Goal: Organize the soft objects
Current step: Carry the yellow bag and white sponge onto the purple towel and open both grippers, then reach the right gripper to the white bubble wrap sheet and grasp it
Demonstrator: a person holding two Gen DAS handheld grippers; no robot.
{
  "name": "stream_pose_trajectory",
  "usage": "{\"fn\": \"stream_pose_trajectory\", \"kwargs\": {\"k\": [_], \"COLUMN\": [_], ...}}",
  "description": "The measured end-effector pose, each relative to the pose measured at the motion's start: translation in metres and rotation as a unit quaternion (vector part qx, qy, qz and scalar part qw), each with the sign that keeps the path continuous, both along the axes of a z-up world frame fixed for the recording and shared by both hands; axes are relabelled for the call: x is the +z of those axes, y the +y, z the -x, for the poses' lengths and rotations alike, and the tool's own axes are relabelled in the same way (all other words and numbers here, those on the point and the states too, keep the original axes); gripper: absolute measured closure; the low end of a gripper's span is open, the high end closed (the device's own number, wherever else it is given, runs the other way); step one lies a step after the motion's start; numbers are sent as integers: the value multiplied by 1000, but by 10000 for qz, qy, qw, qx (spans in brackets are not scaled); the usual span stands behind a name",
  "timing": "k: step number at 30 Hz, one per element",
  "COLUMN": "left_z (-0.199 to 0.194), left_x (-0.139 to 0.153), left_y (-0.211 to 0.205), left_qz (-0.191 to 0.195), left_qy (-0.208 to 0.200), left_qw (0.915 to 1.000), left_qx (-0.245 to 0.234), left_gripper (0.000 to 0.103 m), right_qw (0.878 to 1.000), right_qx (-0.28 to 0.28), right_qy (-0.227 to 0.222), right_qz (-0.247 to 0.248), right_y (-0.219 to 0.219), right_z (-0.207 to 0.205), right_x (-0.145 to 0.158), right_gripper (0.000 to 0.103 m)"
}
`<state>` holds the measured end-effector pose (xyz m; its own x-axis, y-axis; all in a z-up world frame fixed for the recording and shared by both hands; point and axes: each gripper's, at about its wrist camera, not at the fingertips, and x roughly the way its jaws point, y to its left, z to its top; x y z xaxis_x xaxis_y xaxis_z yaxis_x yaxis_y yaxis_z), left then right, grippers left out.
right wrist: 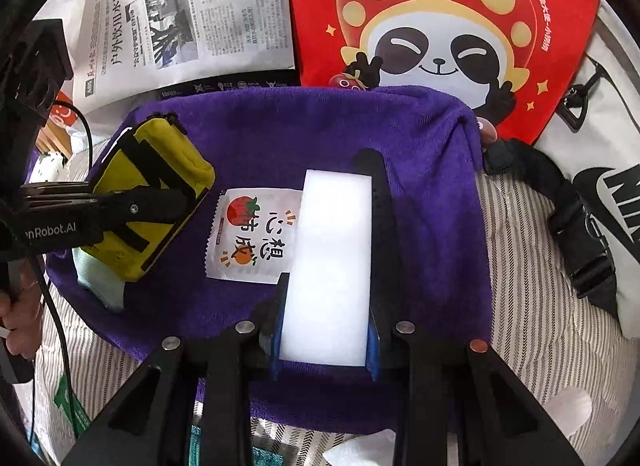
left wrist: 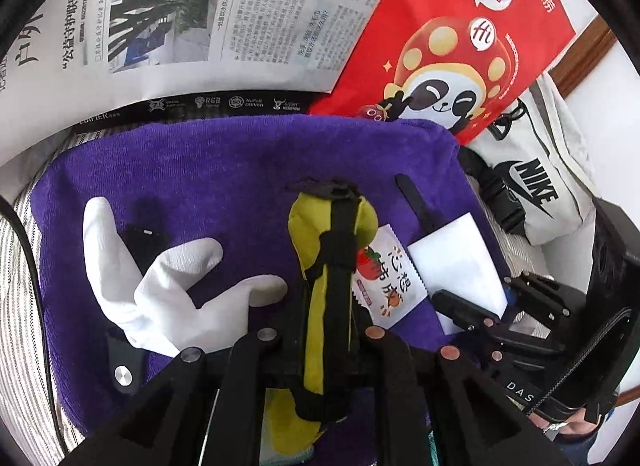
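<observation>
Two grippers over purple towel [right wrist: 280, 133]. Left gripper [right wrist: 160, 205] clamped on yellow pouch [right wrist: 160, 169], pouch lifted at towel's left end, perhaps touching cloth. Right gripper [right wrist: 332, 266] closed on white sponge [right wrist: 332, 250], sponge overlapping snack packet [right wrist: 252, 238] mid-towel. White glove [left wrist: 160, 290] lies flat on towel, left of pouch. Newspaper [left wrist: 200, 17], red bag [right wrist: 440, 25] beyond.

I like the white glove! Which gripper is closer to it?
Left. The left gripper, shut on the yellow pouch, is right beside the white glove; the right gripper, holding the white sponge, is farther off.
</observation>
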<state>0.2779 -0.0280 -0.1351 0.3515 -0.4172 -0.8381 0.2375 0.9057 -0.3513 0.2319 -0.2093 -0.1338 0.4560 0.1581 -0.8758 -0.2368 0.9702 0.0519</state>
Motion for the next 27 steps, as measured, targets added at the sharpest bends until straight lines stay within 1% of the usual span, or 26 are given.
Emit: {"fn": "stream_pose_trajectory", "kwargs": {"k": [1, 2, 4, 6, 9, 11, 12, 16, 18, 21, 23, 25, 27], "left_z": [1, 2, 5, 9, 16, 23, 26, 42, 52, 65, 75, 86, 98], "left_x": [0, -1, -2, -2, 2, 6, 7, 16, 20, 24, 28, 35, 42], "left_y": [-1, -1, -2, 0, 3, 4, 4, 3, 5, 9, 16, 22, 27], "left_qz": [-2, -57, -170, -320, -488, -515, -554, -873, -1010, -1189, -1266, -1319, -1285], "left_qy": [2, -3, 3, 28, -53, -69, -88, -230, -235, -280, -297, -398, -496], "left_qw": [10000, 10000, 9998, 9995, 9988, 9986, 9983, 9957, 9944, 9923, 9914, 9904, 9904], "left_qx": [-35, -38, -84, -82, -74, -138, -168, -200, -208, -181, -124, -86, -63], "left_gripper": [87, 81, 77, 74, 68, 59, 57, 57, 54, 54, 54, 54, 54], "right_qw": [10000, 10000, 10000, 10000, 10000, 10000, 9999, 9997, 9996, 9992, 9987, 9981, 9974], "right_qx": [20, 36, 52, 54, 56, 16, 11, -36, -43, -72, -106, -168, -229], "right_qy": [-6, -4, 16, 72, 13, -72, -102, -230, -281, -404, -490, -582, -683], "right_qz": [30, 58, 70, 36, 1, -19, -44, -73, -42, -34, -68, -61, -13], "right_y": [1, 1, 1, 3, 2, 0, 0, -1, -1, -5, -9, -15, -22], "right_z": [-1, -1, 0, 2, 5, 8, 9, 15, 19, 30, 38, 50, 60], "right_x": [-3, -4, -5, -1, 5, 12, 17, 33, 39, 52, 64, 74, 82], "right_gripper": [71, 70, 63, 53, 47, 44, 44, 44, 44, 44, 43, 41, 37]}}
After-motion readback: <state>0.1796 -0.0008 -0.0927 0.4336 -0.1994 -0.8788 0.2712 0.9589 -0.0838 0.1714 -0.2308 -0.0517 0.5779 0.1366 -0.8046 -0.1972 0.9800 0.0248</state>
